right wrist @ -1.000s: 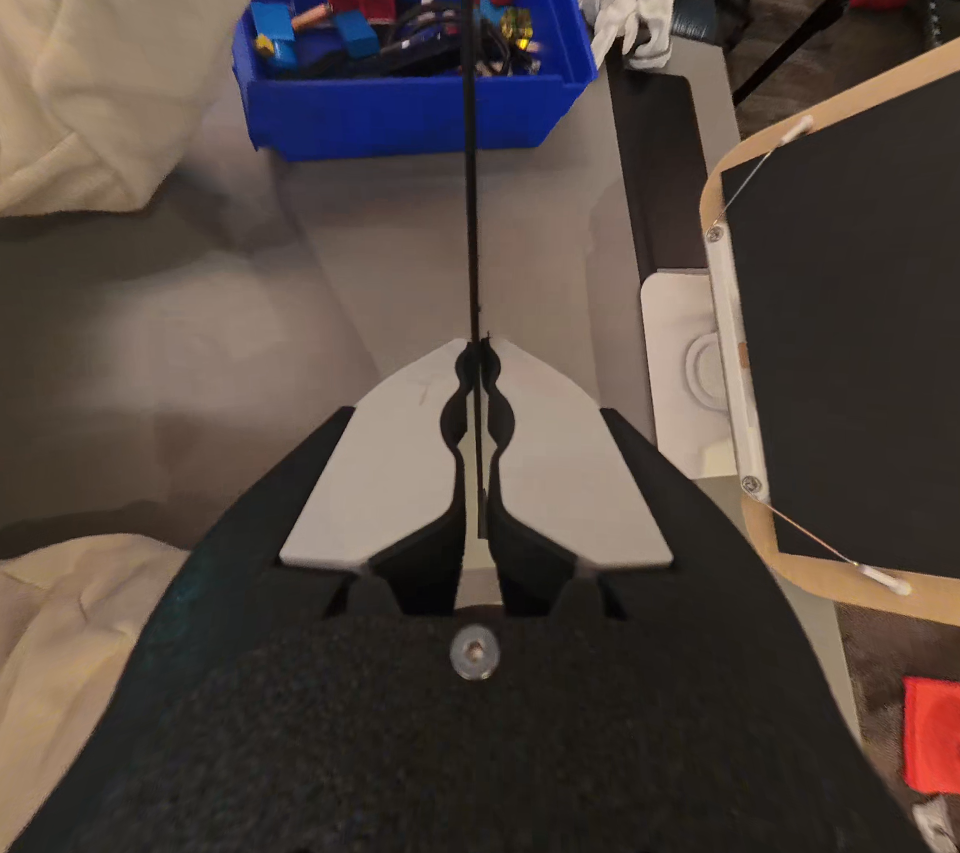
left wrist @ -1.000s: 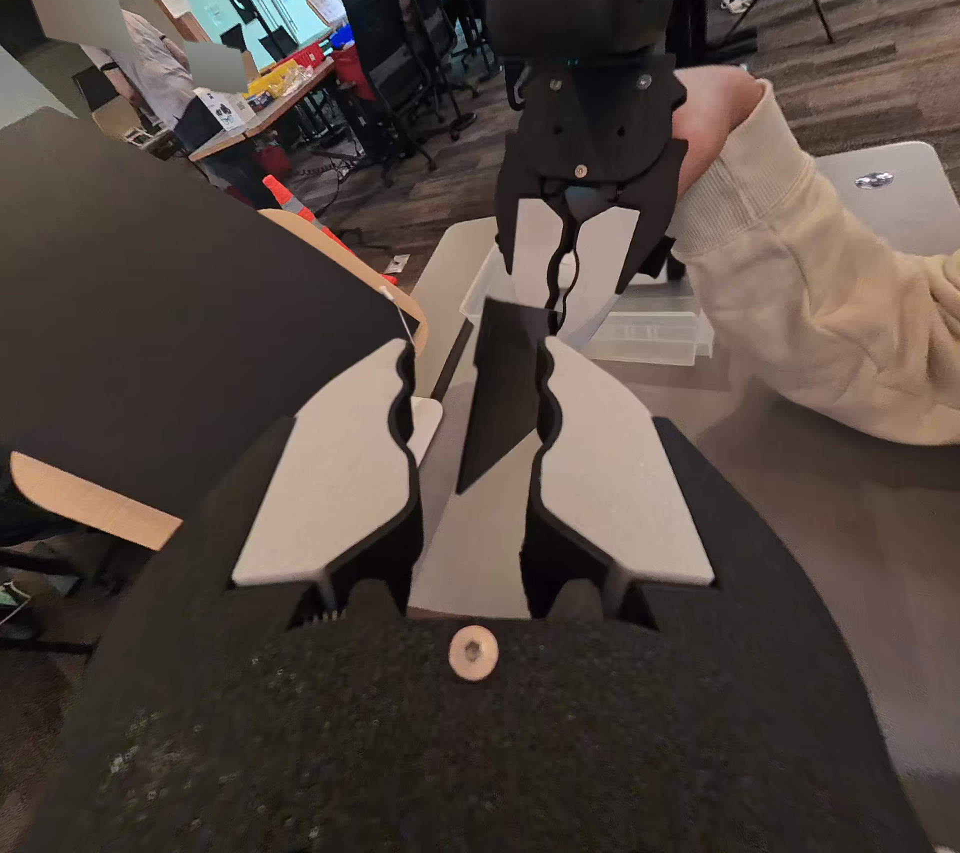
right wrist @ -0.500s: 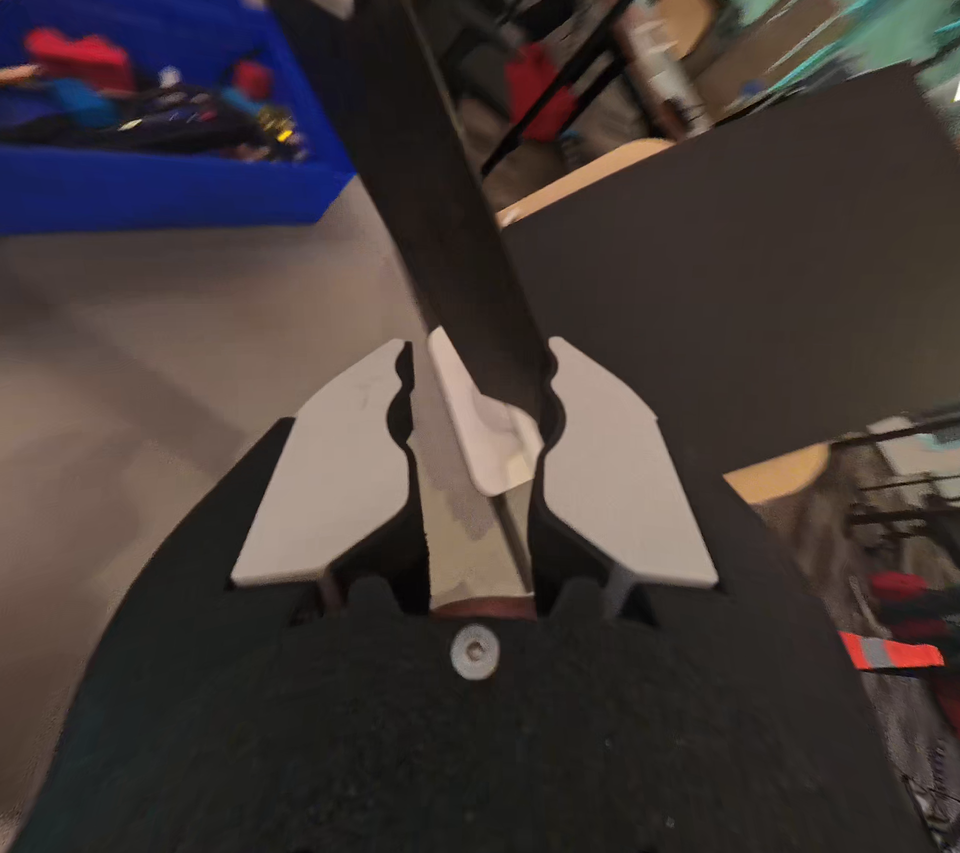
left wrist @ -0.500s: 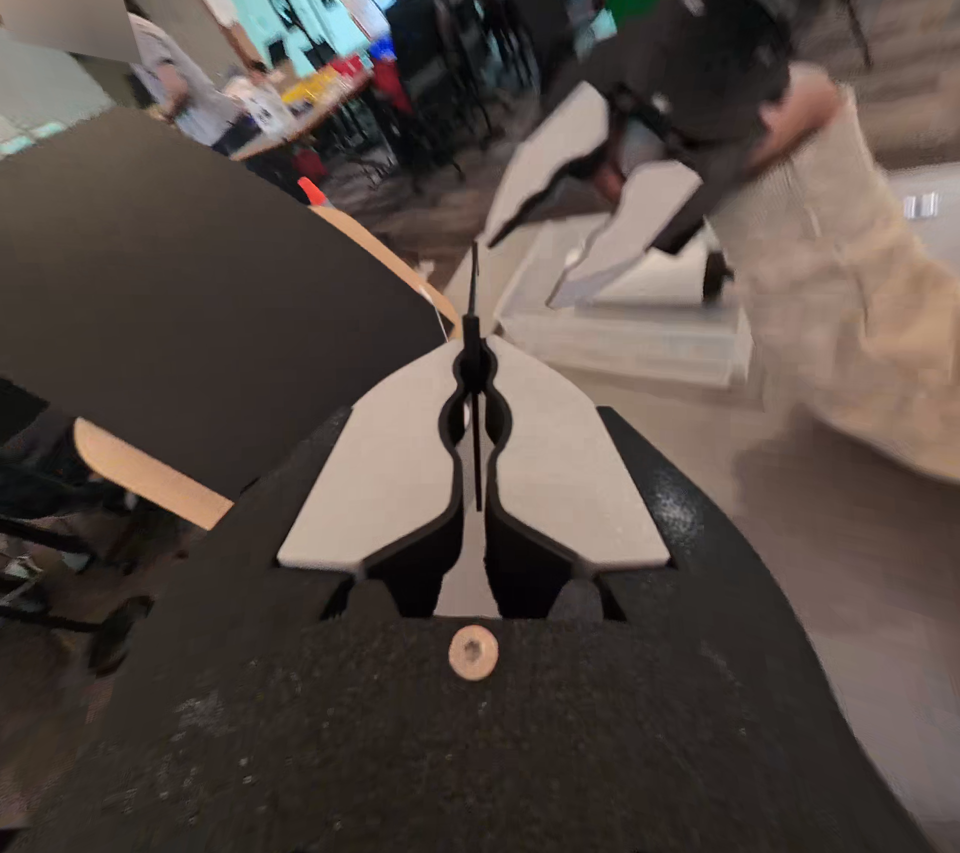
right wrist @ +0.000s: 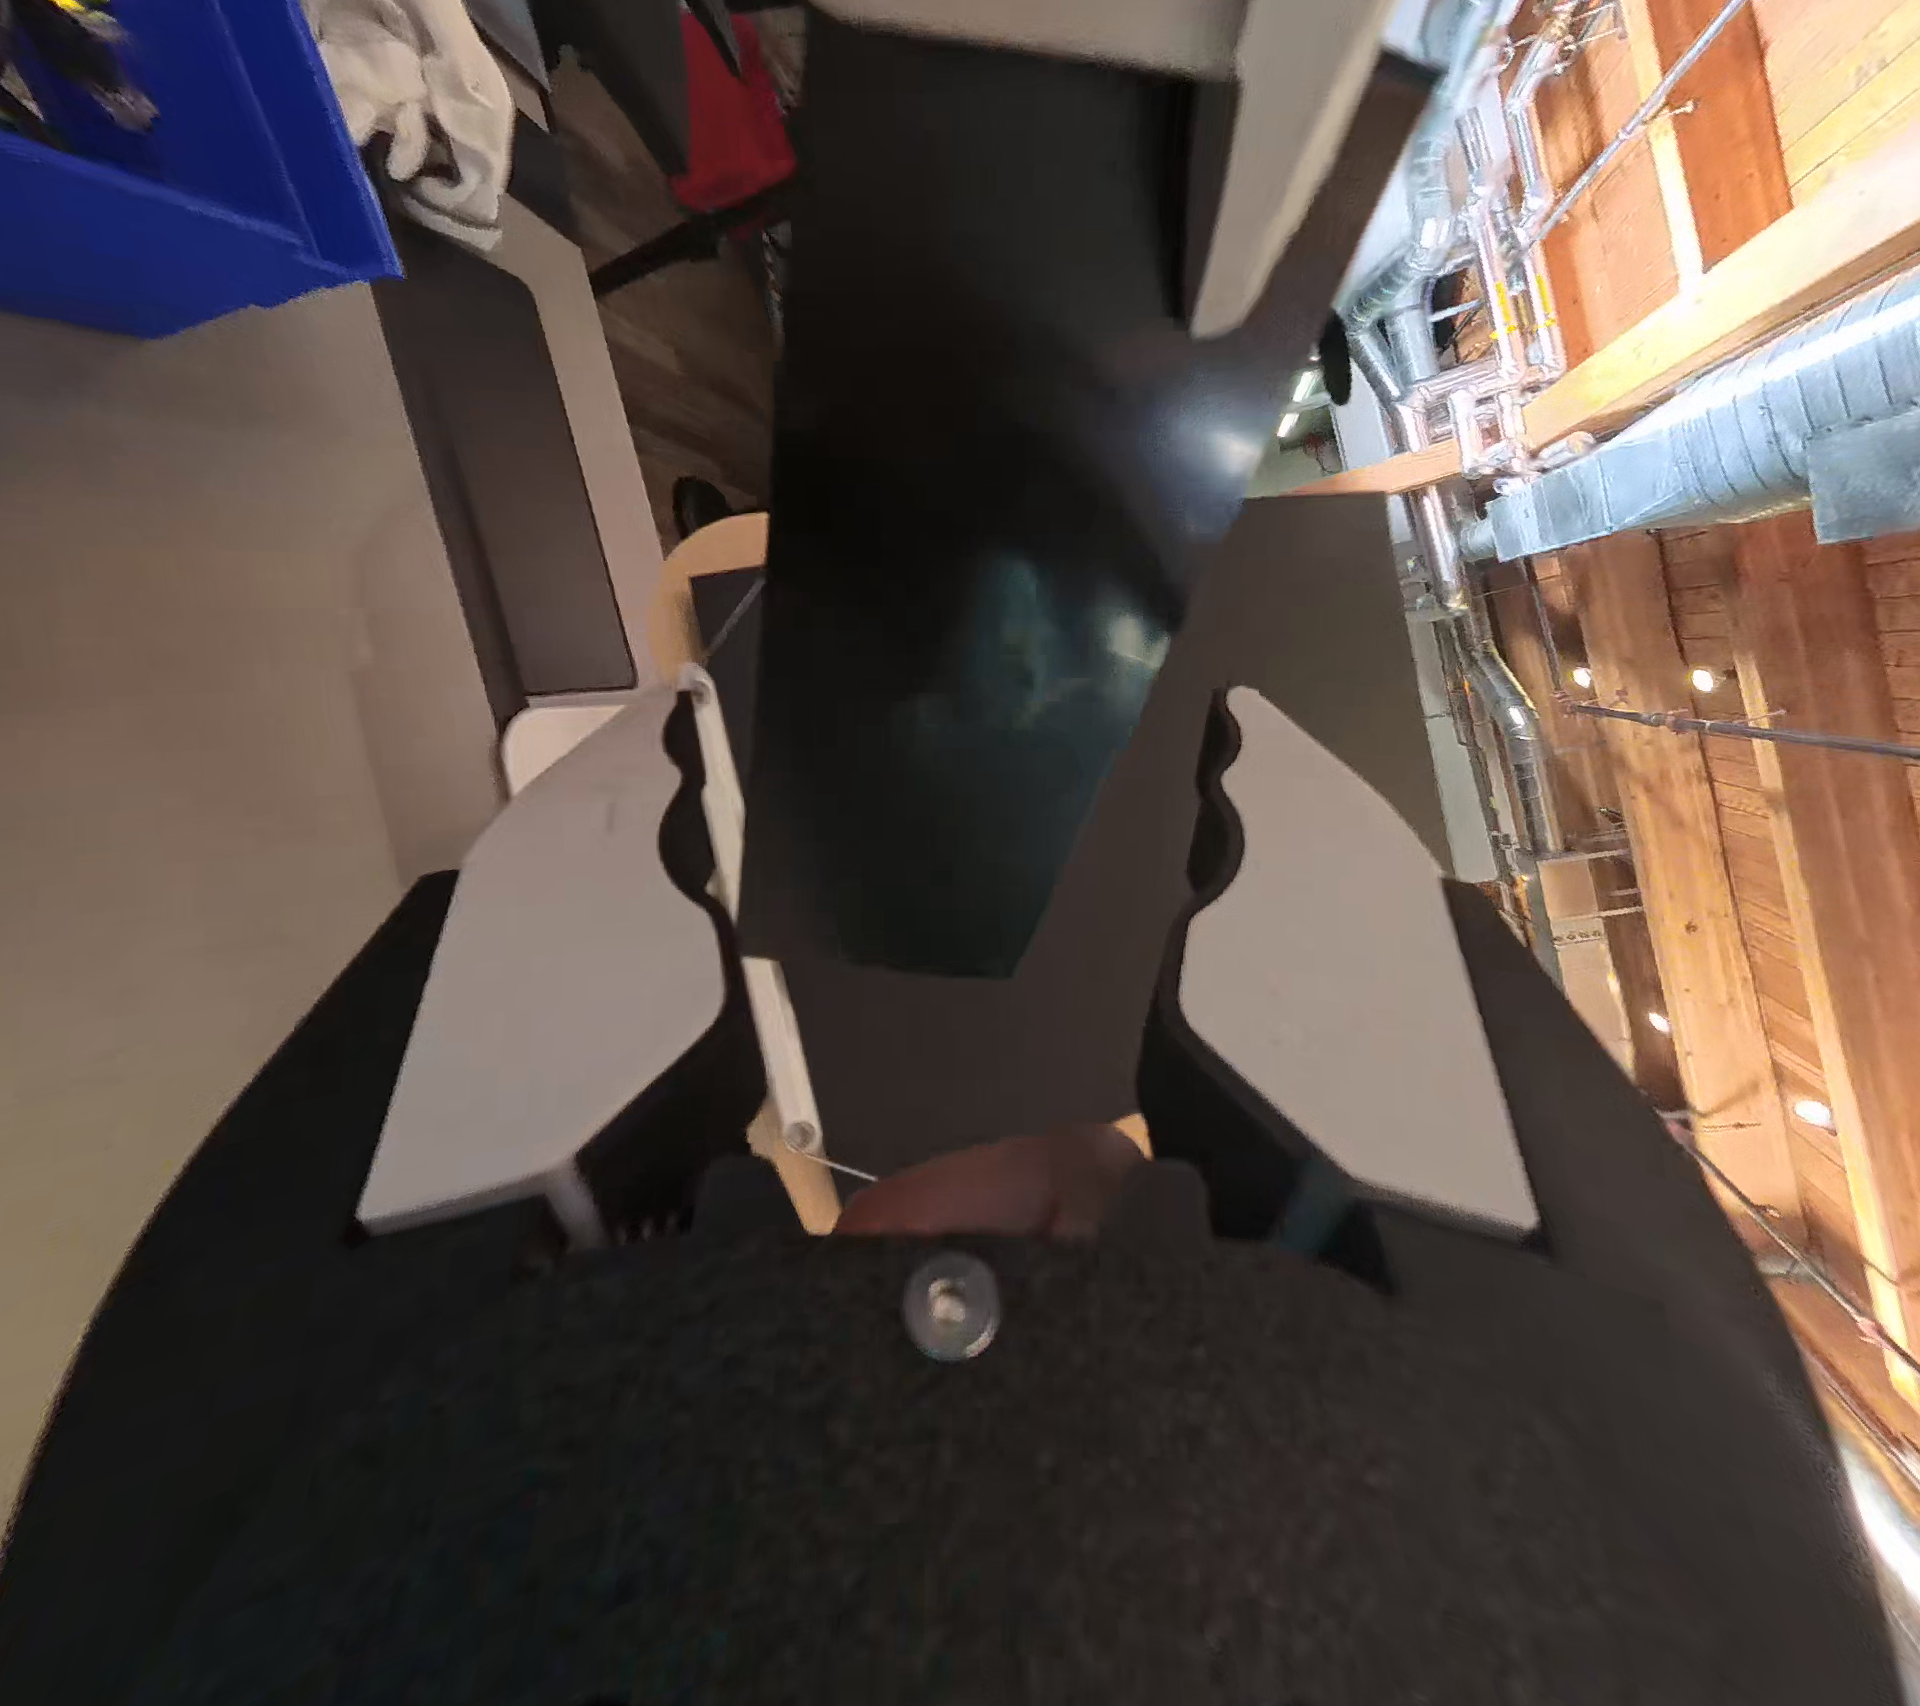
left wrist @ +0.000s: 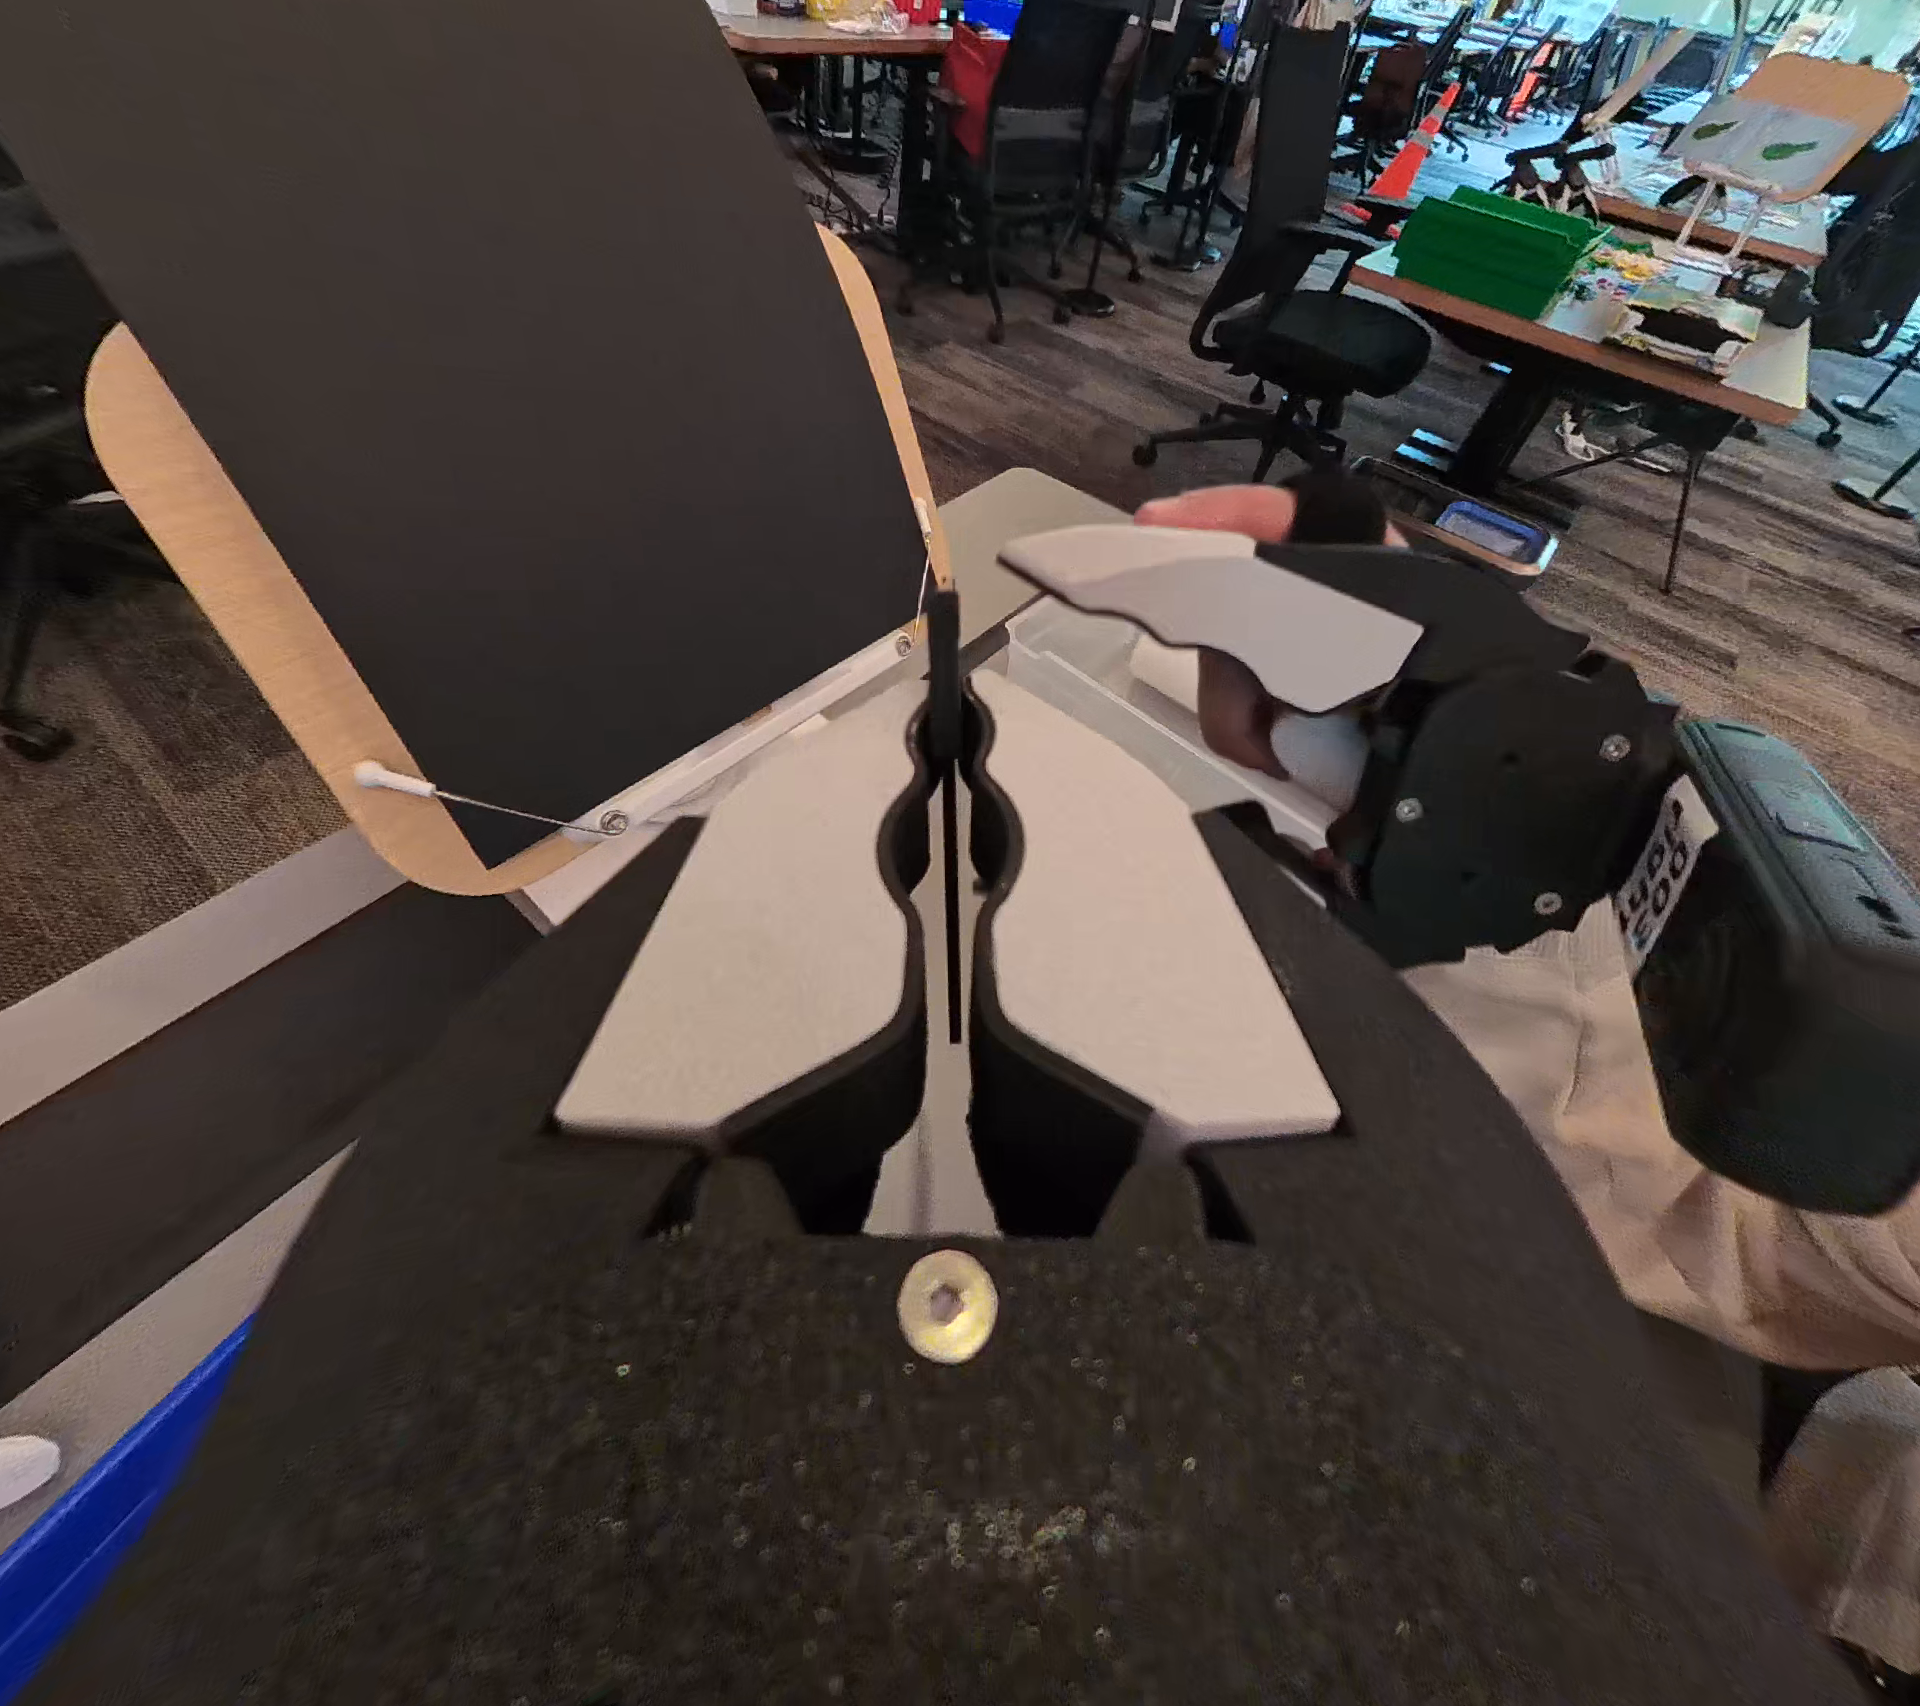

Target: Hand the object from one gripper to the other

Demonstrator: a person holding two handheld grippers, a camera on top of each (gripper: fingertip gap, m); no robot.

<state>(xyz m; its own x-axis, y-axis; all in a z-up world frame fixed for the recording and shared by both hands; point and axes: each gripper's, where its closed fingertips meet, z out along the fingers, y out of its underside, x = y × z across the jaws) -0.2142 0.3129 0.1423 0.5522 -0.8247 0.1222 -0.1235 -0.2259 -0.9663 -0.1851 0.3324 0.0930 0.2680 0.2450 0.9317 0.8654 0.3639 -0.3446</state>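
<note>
The left gripper (left wrist: pixel 948 726) is pressed together on a thin black card (left wrist: pixel 943 659), seen edge-on as a dark line running down the slot between its two pale fingers (left wrist: pixel 790 918); the card's top end sticks out just past the fingertips. In the right wrist view the same card (right wrist: pixel 935 721) shows its glossy broad face, hanging down from the left gripper's pale fingers at the top of the picture into the gap of the right gripper (right wrist: pixel 951 783). That right gripper stands spread wide, its jaws well apart on either side of the card; the card lies nearer the left-hand finger, though whether it touches that finger cannot be told.

In the left wrist view the right gripper (left wrist: pixel 1023 560) lies turned on its side just to the right, over a clear plastic bin (left wrist: pixel 1070 648) at the tabletop's far edge. A tilted black board with a wooden rim (left wrist: pixel 260 607) crowds the left side, close beside the card. A blue bin (right wrist: pixel 249 129) sits at the tabletop's upper left in the right wrist view.
</note>
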